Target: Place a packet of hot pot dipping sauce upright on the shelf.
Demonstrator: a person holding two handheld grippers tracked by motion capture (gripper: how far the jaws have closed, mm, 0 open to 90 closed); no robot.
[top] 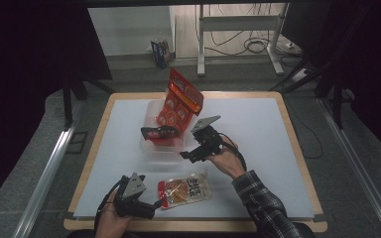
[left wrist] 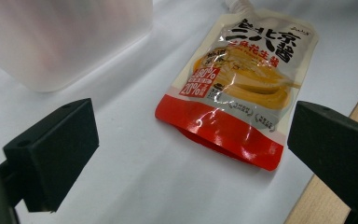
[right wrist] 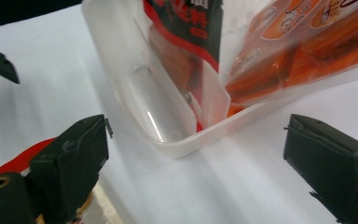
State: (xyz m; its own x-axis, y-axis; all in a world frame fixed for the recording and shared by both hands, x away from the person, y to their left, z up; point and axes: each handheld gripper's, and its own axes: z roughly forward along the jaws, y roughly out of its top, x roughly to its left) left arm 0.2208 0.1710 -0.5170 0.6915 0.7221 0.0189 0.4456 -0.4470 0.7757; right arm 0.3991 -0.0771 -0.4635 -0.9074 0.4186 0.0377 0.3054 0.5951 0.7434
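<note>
Two hand-held grippers, left (top: 155, 205) and right (top: 184, 155), gape empty; sauce pouch (top: 185, 190) lies at the bench's (top: 258, 129) six o'clock.

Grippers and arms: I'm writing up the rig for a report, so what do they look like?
Both are black handheld tools. The left gripper and right gripper each carry a grey three-cornered plate on top and end in two blocky black jaws. A black cable trails from each by the hand. The right arm wears a dark plaid sleeve; the left hand shows no sleeve.
</note>
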